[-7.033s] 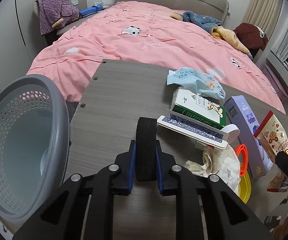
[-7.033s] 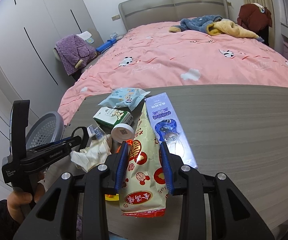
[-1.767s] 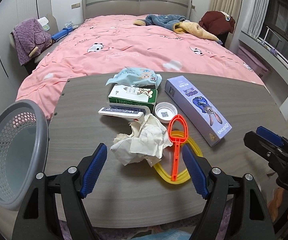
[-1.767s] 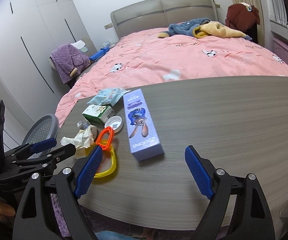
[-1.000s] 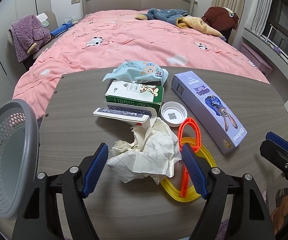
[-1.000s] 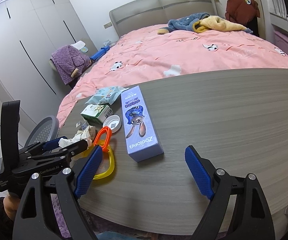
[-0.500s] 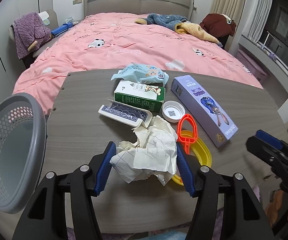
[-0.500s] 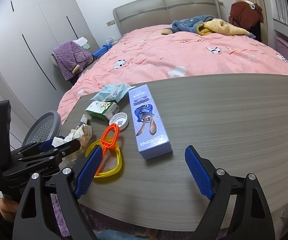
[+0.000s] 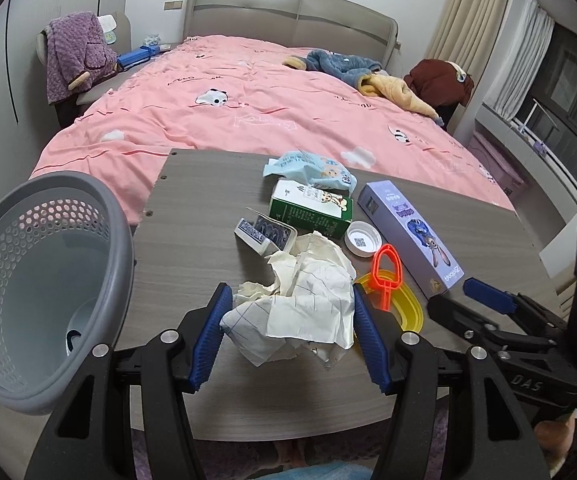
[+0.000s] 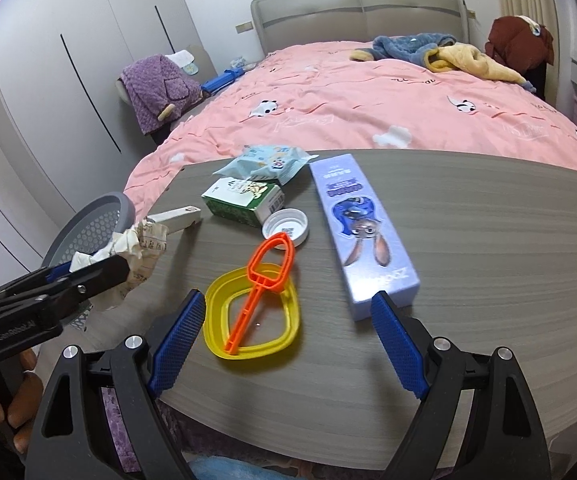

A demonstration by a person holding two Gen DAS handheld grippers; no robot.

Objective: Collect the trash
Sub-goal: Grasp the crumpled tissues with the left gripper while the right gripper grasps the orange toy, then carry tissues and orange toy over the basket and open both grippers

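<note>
crumpled paper point(image 9: 300, 304) sits near the front edge of the grey wooden table point(image 9: 192, 240), pinched between the blue pads of the left gripper point(image 9: 288, 334), whose jaws have closed onto both sides of the wad. grey perforated basket point(image 9: 44, 280) stands just off the table's left edge. behind the paper lie a card box point(image 9: 264, 236), a green carton point(image 9: 310, 210), a light blue wipes pack point(image 9: 308, 168), a white lid point(image 9: 362, 239) and a purple box point(image 9: 408, 232). right gripper point(image 10: 288, 344) hovers with jaws spread wide and nothing between them, above a yellow ring point(image 10: 216, 308) with an orange wand point(image 10: 264, 280) lying across it.
</note>
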